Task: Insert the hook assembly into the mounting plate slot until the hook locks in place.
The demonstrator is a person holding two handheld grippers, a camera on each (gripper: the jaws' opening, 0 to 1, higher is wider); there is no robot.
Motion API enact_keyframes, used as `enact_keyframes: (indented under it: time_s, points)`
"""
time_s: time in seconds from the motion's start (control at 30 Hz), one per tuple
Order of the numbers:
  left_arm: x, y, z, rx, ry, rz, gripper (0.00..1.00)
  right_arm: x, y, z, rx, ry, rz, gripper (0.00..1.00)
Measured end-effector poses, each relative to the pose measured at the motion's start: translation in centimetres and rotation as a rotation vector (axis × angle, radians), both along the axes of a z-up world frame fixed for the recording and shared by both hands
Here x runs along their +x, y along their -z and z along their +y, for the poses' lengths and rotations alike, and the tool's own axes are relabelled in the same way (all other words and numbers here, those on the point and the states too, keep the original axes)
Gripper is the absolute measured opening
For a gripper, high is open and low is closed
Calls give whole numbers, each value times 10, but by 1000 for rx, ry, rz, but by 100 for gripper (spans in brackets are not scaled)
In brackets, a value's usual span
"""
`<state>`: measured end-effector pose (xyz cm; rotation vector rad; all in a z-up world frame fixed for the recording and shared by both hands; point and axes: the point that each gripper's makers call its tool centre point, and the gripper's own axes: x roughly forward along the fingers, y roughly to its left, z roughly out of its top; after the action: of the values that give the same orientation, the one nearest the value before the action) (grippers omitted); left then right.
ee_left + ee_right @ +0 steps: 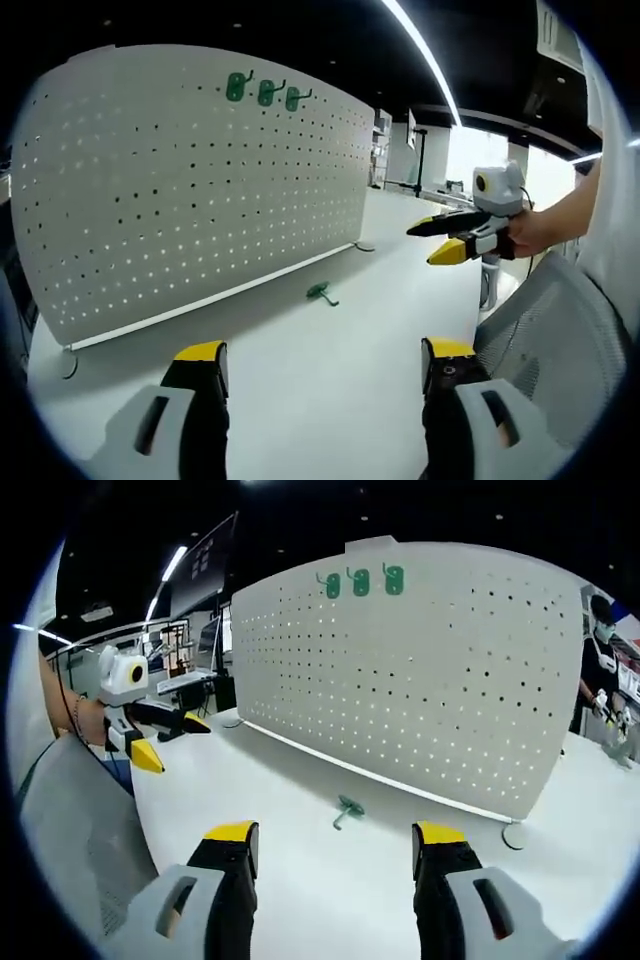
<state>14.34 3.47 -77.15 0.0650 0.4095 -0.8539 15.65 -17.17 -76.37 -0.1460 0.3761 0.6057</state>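
Green hook (321, 292) lies loose on white table (330, 390), just in front of pegboard (190, 180), apart from both tools. Three more green hooks (264, 92) already hang near board's top edge. Left gripper (325, 365) jaws spread, nothing btwn them; right gripper (335, 845) same, spread & empty, hook (346, 809) just ahead of it. Step, as I judge: pre-grasp, pickup not yet done. Next: right gripper down over hook, pinch it w/ prongs facing board, then up to a free slot.

Left hand-held gripper (325, 362) and right hand-held gripper (335, 841) both gaping, empty
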Motion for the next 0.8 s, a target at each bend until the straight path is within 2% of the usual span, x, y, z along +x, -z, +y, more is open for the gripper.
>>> enact_keyframes:
  time_s: [0.8]
  points:
    - [-1, 2, 4, 3, -10, 8, 81, -16, 19, -12, -37, 13, 68, 60]
